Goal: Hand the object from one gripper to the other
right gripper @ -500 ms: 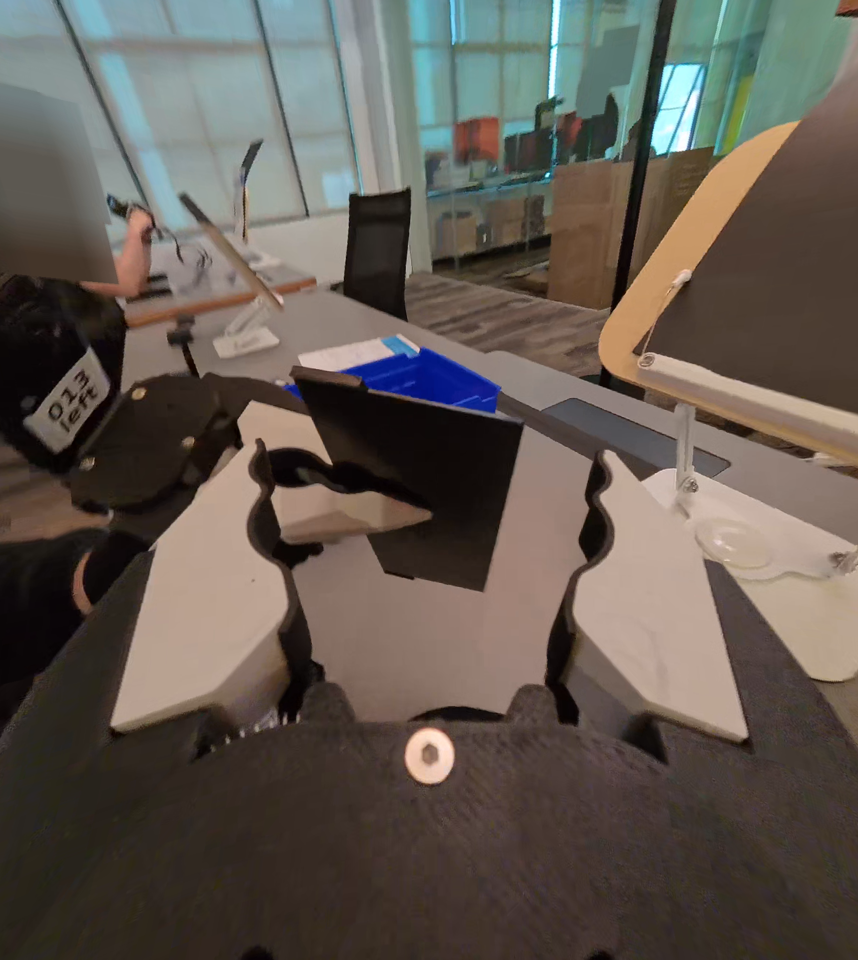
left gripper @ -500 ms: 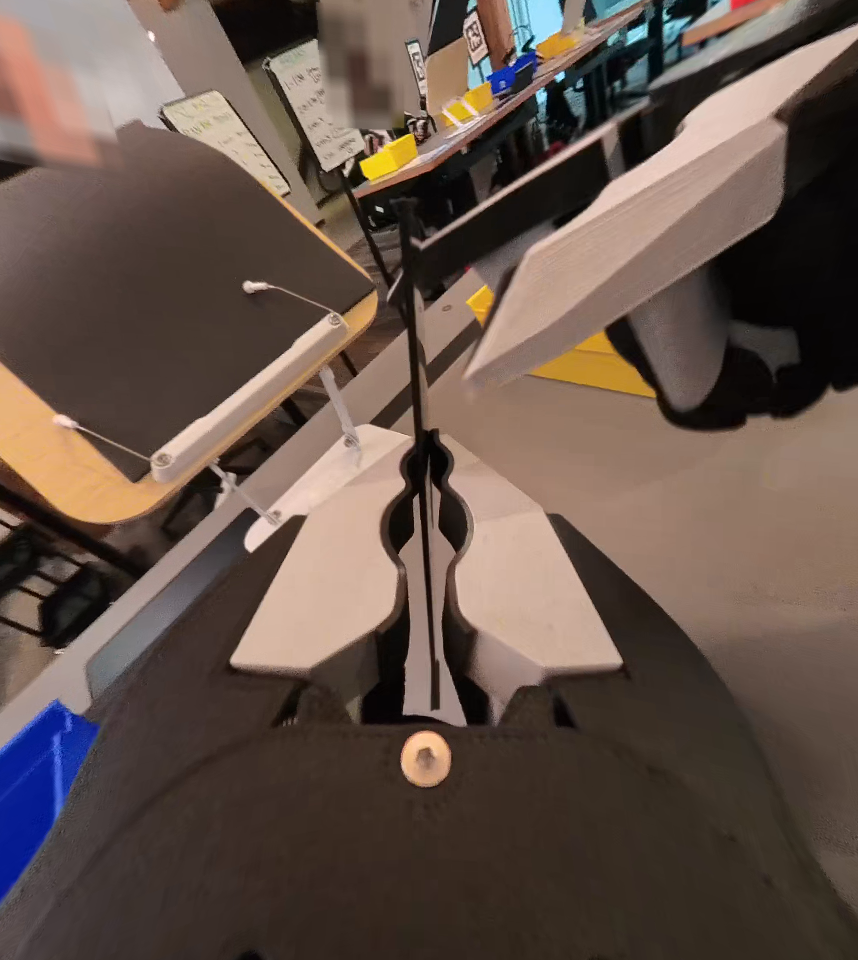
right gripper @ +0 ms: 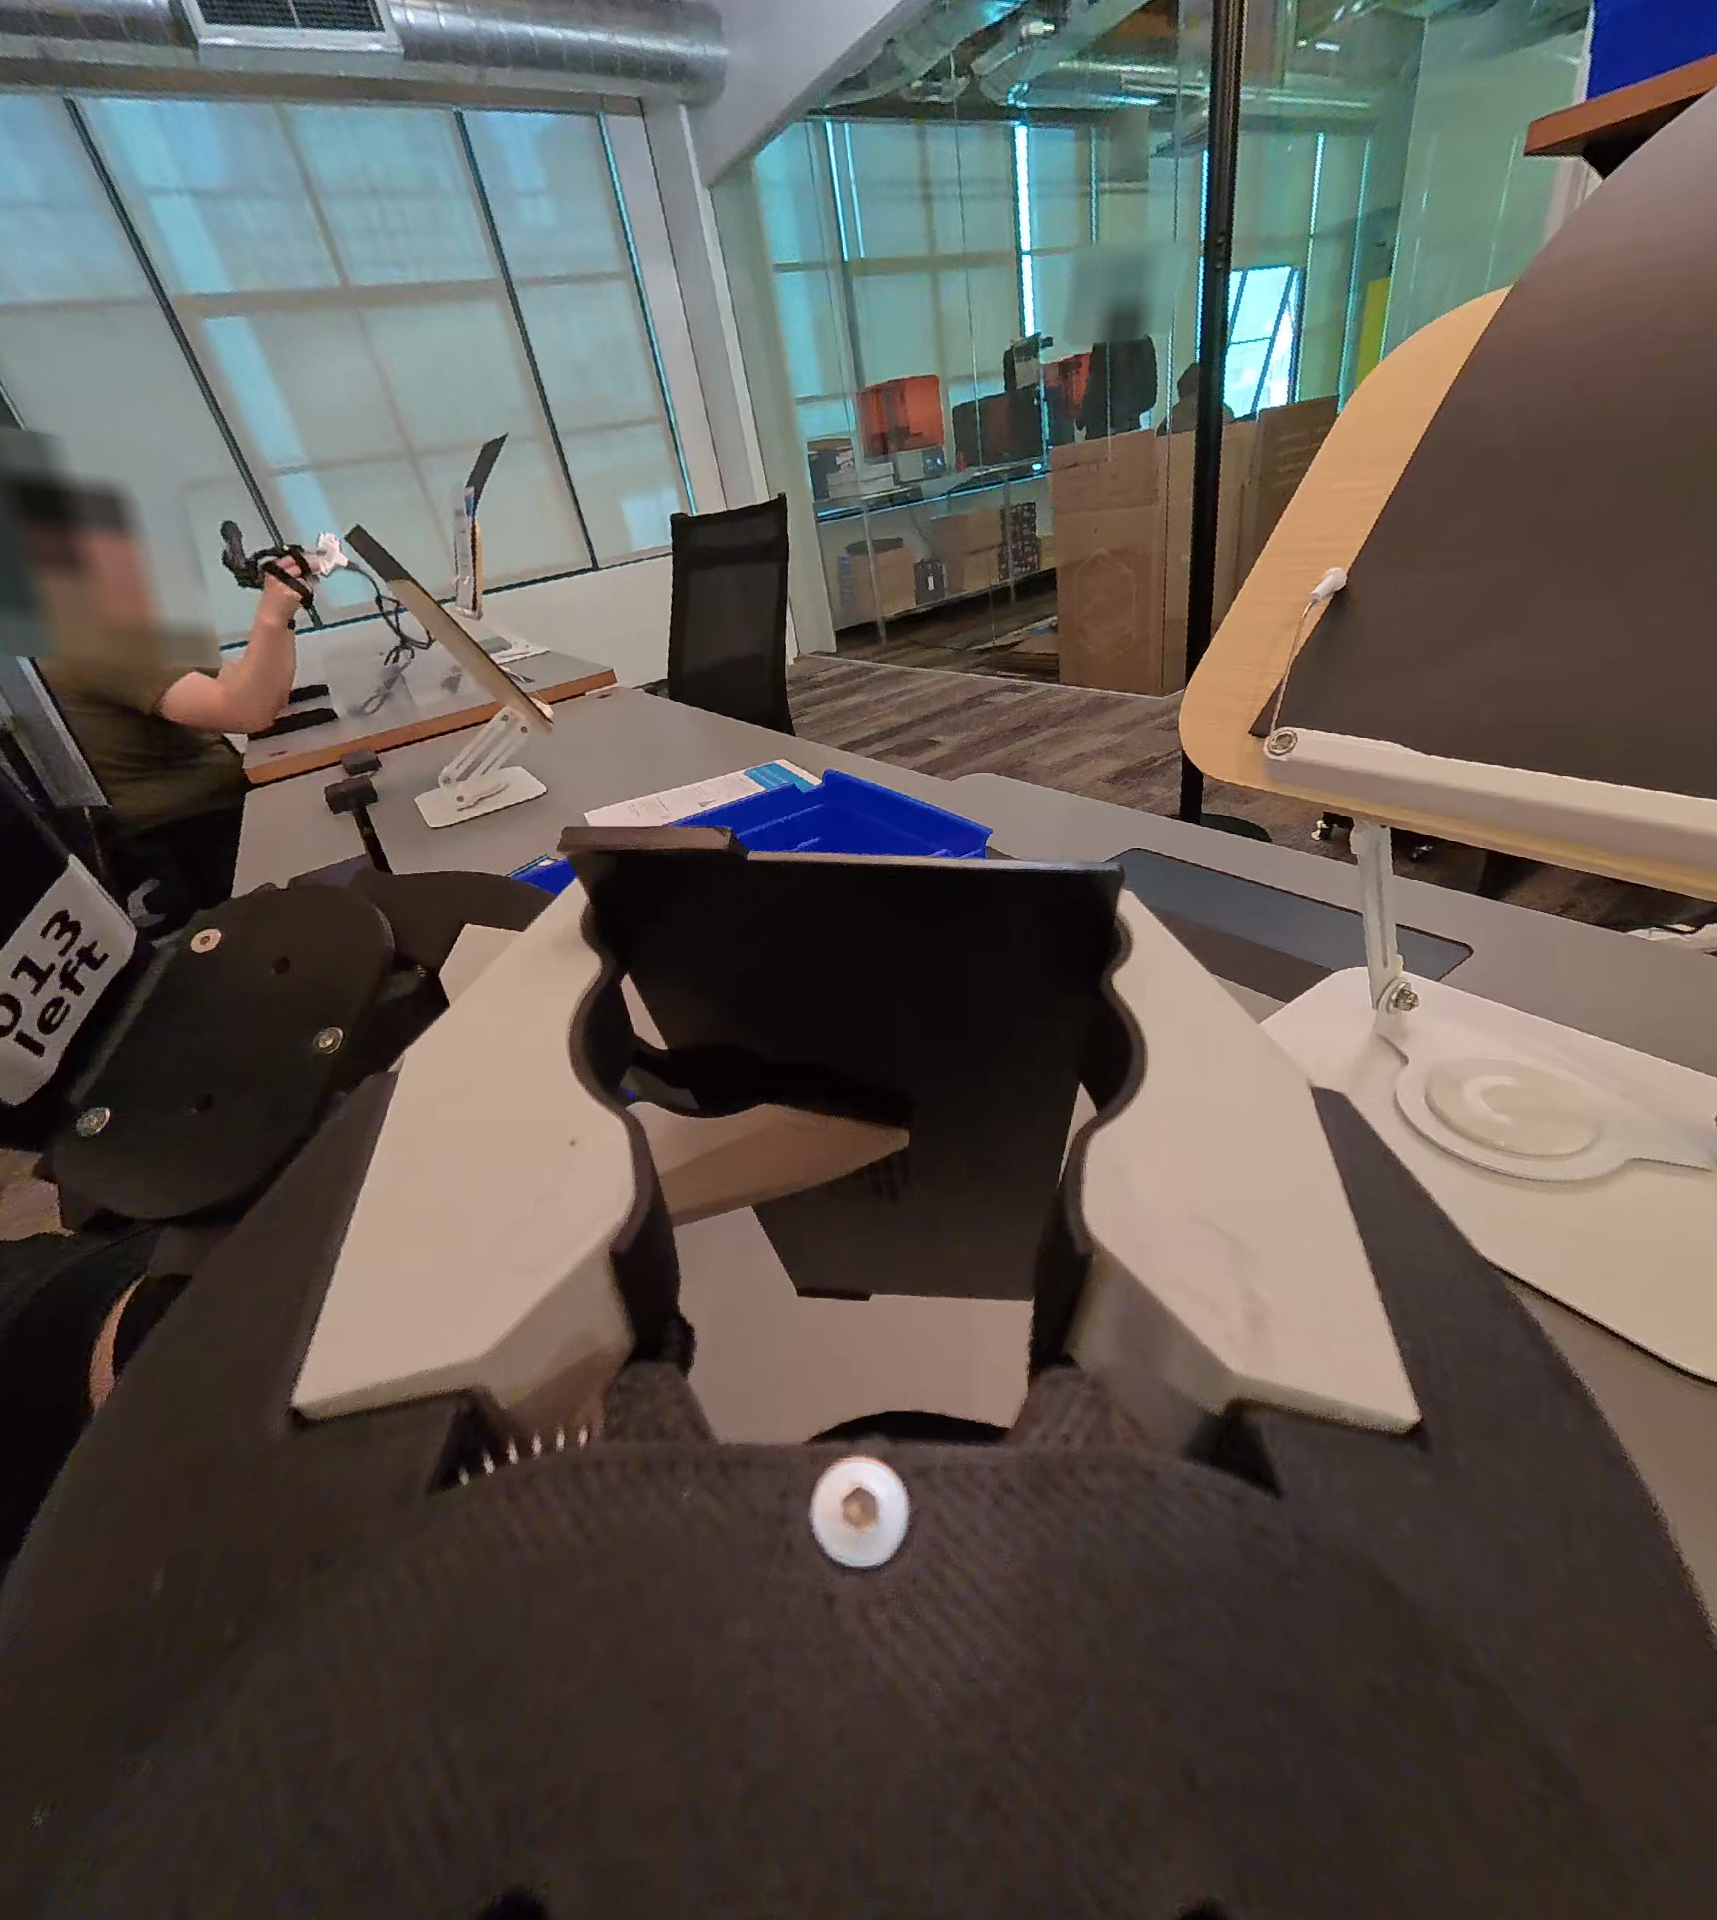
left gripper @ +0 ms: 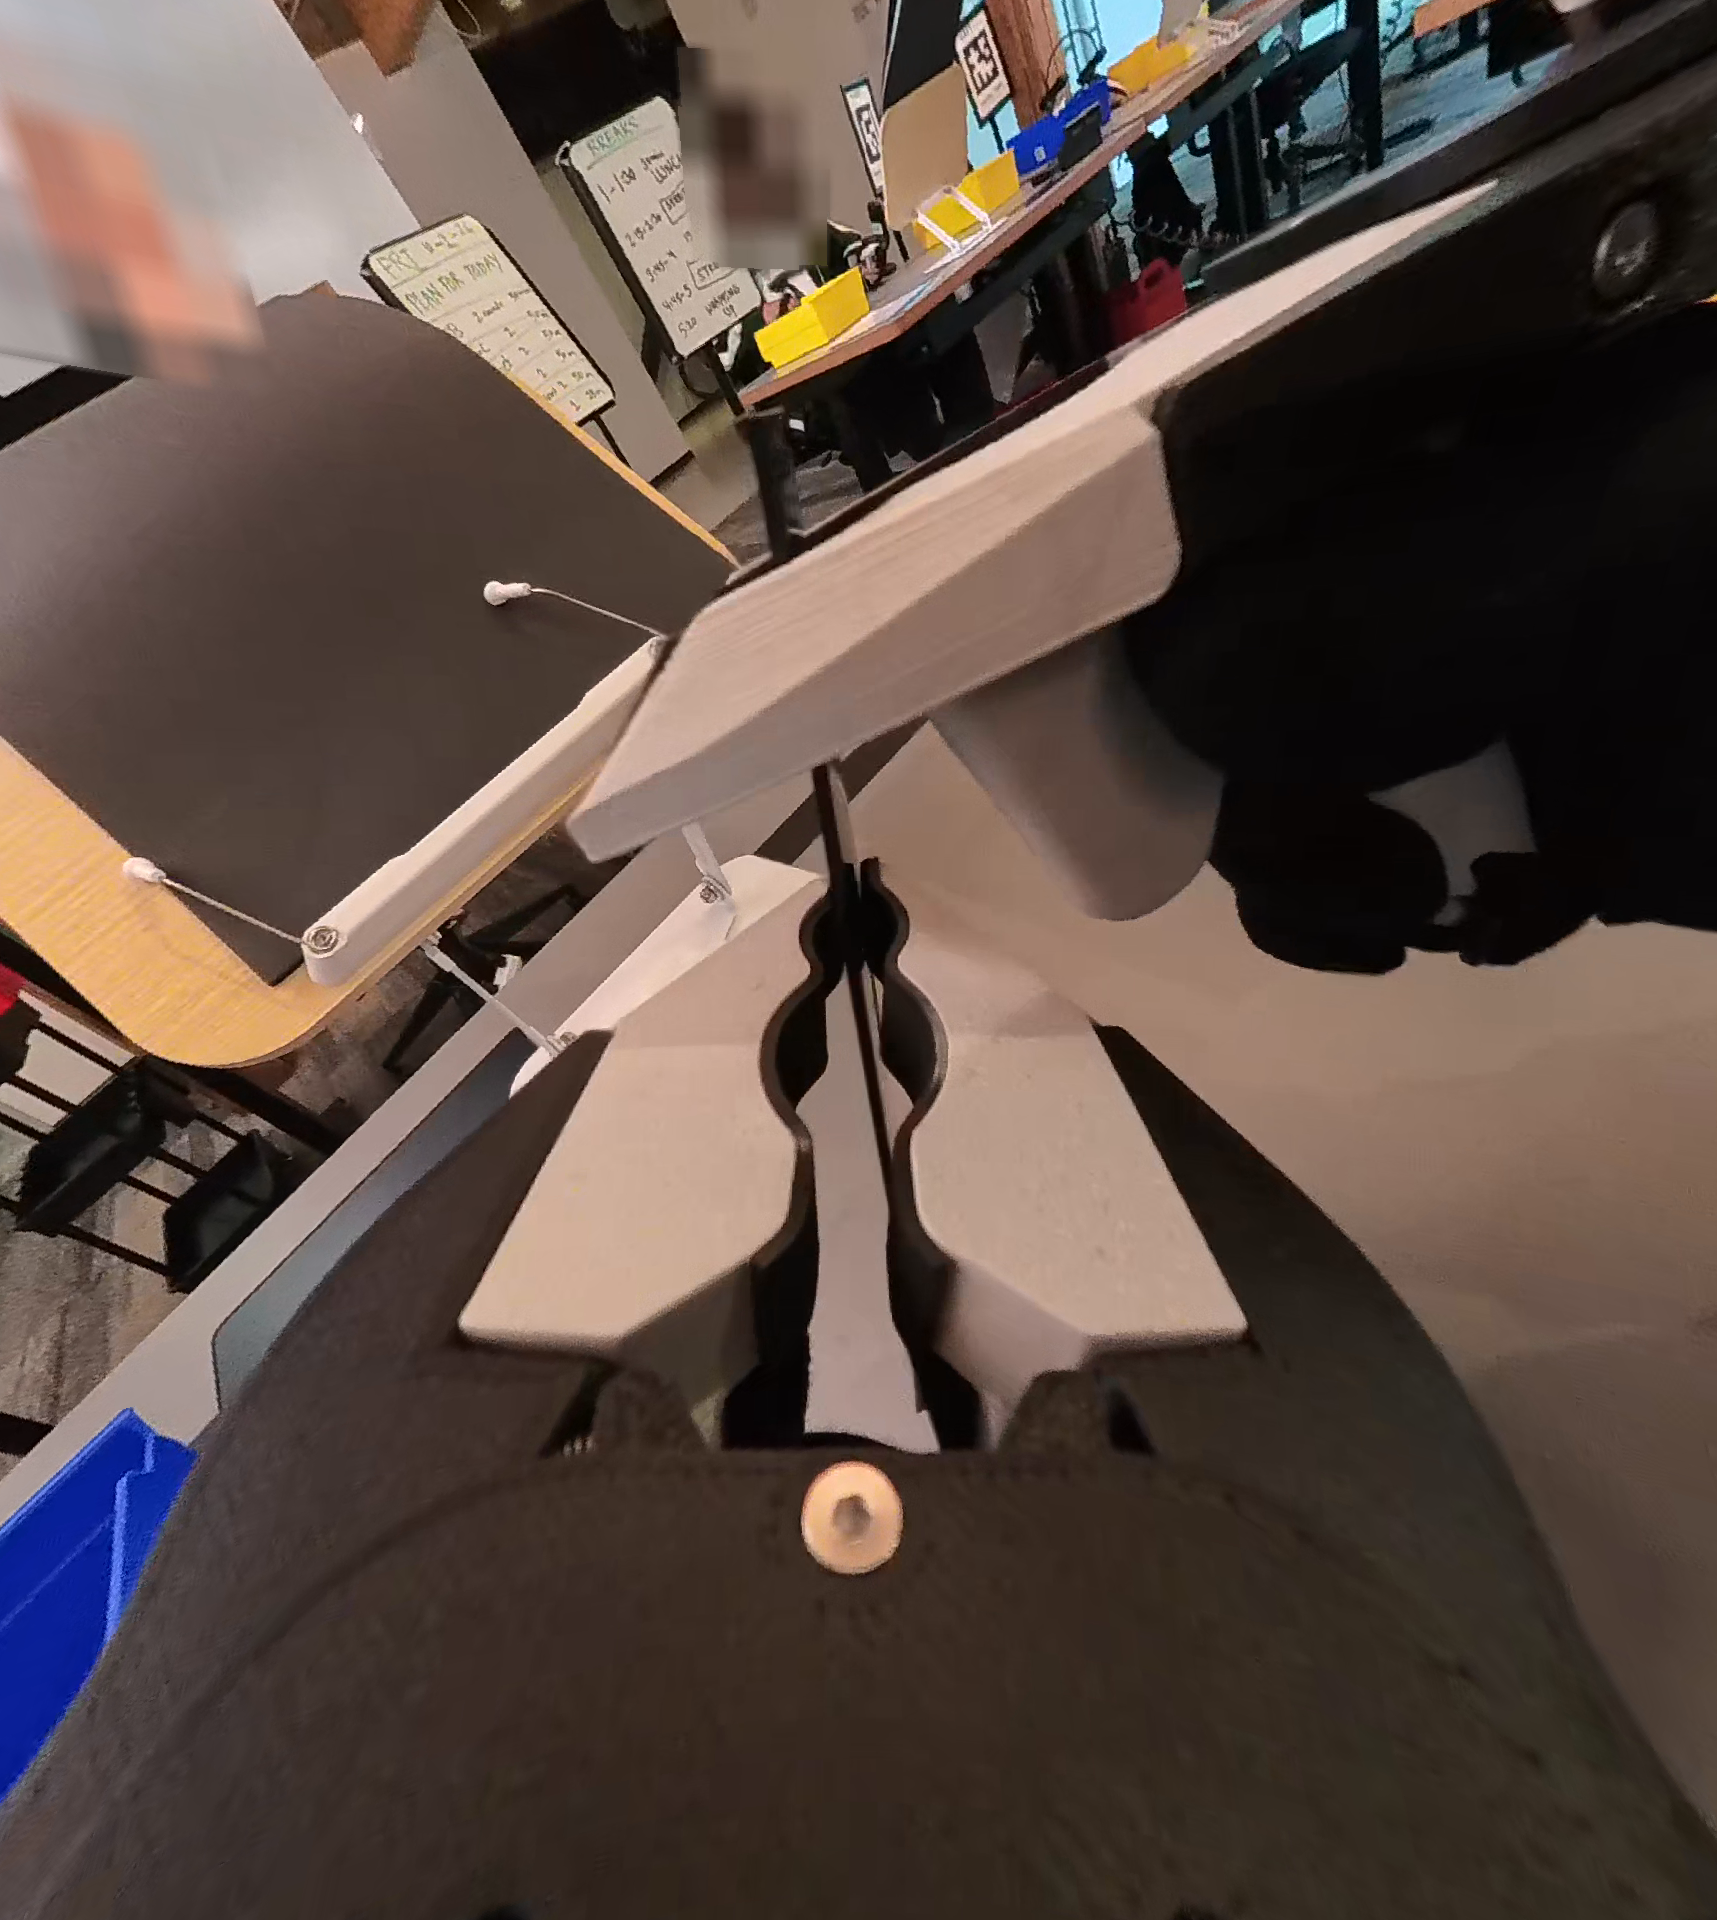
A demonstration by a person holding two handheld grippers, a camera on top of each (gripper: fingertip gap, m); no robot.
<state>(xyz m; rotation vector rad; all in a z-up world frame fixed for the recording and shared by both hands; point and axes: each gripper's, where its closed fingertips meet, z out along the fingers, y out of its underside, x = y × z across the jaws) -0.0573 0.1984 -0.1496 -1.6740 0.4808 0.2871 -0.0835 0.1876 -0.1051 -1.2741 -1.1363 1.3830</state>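
Thin flat black plate point(right gripper: 864, 1049) — matte, rectangular, one notched corner.

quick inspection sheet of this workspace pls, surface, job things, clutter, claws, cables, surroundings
surface: grey table, bare under the claws.
job's things: thin black plate, held on edge above the table.
clutter: blue bin with a paper sheet beside it; tilted black board on a white stand.
claws: left claw shut on the plate; right claw straddles the plate, jaws at its side edges, grip not confirmed.
cables: nothing seen on this table; black cable on the far desk.
surroundings: office with large windows and glass partition; person at another desk; black chair; whiteboards; yellow bins.
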